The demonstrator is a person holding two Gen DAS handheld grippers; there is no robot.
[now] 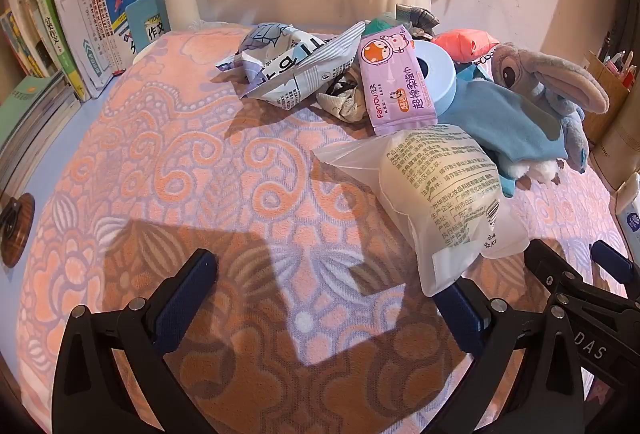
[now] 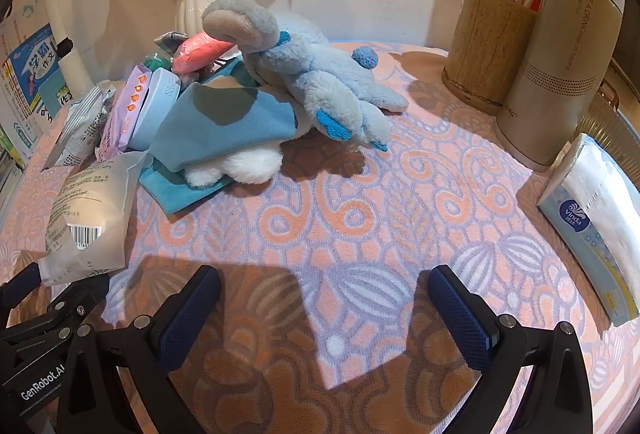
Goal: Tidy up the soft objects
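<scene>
Nothing sorted yet as far as I see: both my tools, left (image 1: 326,304) and right (image 2: 324,308), hang wide w/ nothing between the jaws, over bare patterned orange-lilac towel on the bench (image 2: 360,202). Soft stuff sits in one heap at the back: grey-blue plush toy (image 2: 320,82), folded teal cloth (image 2: 224,122), translucent white pouch (image 1: 444,194), lilac wipes pack (image 1: 394,82). All left to do. Heap's underside hidden; small bits beneath the packs I can't ID.

We see warm, bright light casting hard gripper shadows on the cloth (image 1: 224,162) between the jaws; fisheye edges curve and darken.
</scene>
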